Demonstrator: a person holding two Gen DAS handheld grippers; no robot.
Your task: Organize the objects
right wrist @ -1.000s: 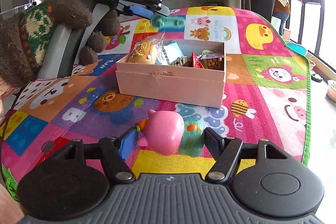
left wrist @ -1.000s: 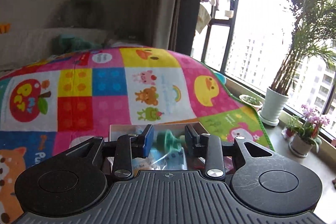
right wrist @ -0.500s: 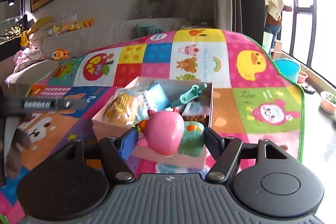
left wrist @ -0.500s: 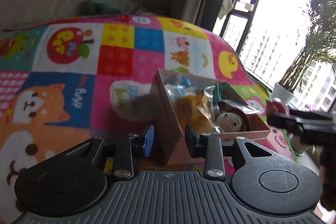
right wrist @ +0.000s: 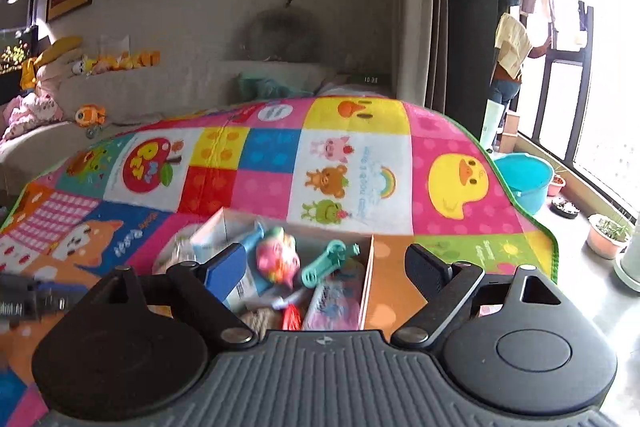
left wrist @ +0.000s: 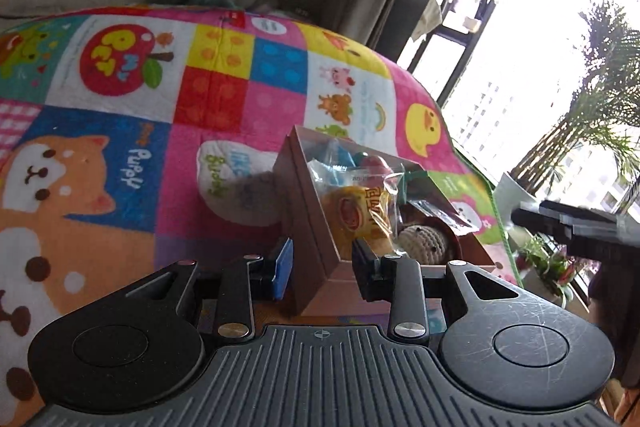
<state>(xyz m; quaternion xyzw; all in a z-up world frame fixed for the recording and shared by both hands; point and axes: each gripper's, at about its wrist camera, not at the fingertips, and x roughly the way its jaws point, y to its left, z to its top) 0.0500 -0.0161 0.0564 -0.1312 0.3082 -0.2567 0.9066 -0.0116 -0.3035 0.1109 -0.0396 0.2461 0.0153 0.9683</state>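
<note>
Right gripper [right wrist: 326,265] hangs spread and empty over the box [right wrist: 367,279]; the pink toy [right wrist: 278,259] lies inside. Left gripper [left wrist: 322,263] straddles the box's near wall, unclamped. Withdraw upward, avoiding the contents.

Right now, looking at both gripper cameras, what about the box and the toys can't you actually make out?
- Pink pig toy: motion-blurred in the right wrist view, so resting or still falling is unclear.
- Box: its near end is hidden behind the left gripper in the left wrist view; contact with the wall is unclear.
- Box bottom: covered by the snack bag and other items.
- Right gripper: open, hiding the box's near edge.
</note>
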